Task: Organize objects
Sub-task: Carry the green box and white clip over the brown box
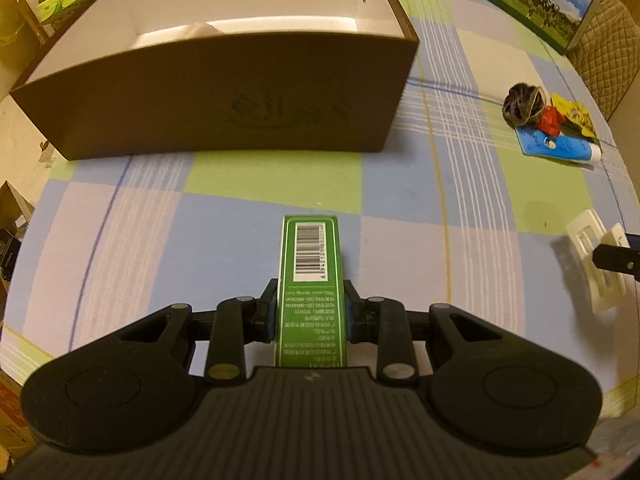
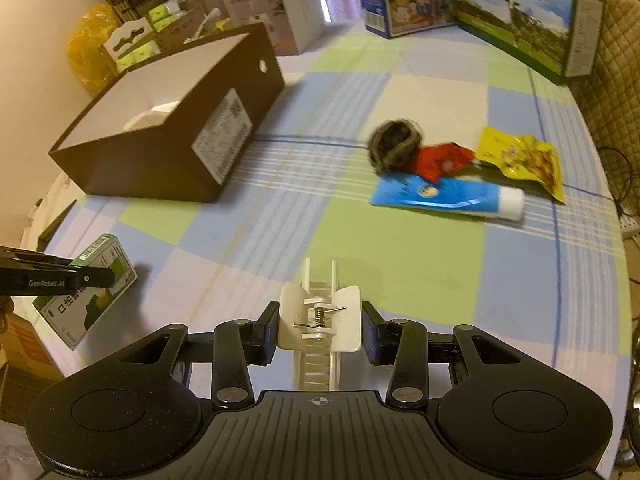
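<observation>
Meanwhile, your left claw point(image 1: 310, 312) is clamped on a slim green carton point(image 1: 310, 280), barcode face up, lifted clear of the checked cloth covering the worktop point(image 1: 400, 240). Your right claw point(image 2: 320, 334) is pressed on the two white wings of a white hair clip point(image 2: 320, 320), its spring facing the camera and its teeth pointing away along the fingers. Ahead of the left claw stands an open brown box point(image 1: 224, 96) with a white lining; something pale lies inside it, too little in view to identify. Seen from your right wrist, that box point(image 2: 168, 152) sits to the upper left, well apart from a small heap on the cloth: a dark hair scrunchie point(image 2: 394, 144) touching a red packet point(image 2: 438, 160), a yellow snack pouch point(image 2: 520, 160) just beside it, and a blue tube point(image 2: 444, 194) with a white cap lying flat in front. Printed cartons point(image 2: 516, 12) line the far edge.
</observation>
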Demonstrator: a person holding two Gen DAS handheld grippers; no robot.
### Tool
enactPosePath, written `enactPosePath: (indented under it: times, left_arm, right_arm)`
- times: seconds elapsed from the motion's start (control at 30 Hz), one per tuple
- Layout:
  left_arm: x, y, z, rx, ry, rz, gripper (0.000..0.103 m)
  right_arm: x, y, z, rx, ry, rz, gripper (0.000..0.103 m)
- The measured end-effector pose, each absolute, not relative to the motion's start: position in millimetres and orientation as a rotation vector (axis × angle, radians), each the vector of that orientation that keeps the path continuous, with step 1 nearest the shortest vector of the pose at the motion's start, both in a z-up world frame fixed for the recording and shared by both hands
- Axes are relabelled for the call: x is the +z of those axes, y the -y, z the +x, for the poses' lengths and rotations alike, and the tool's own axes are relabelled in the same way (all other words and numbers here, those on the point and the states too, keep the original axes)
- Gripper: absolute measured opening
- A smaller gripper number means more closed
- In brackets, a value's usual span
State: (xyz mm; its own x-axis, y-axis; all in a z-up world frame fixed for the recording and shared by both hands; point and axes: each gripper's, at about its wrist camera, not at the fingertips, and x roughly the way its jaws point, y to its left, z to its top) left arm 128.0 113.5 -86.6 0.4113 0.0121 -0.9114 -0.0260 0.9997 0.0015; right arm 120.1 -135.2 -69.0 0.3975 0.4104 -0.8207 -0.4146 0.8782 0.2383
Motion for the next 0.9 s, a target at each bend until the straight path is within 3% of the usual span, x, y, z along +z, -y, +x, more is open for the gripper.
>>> enactPosePath:
  times: [0.9]
  left_arm:
    - [14,-208,145,0.005,-0.910,-0.071,0.025]
  right_arm:
    - [-3,-3,156,0.771,-0.909,0.082,0.038]
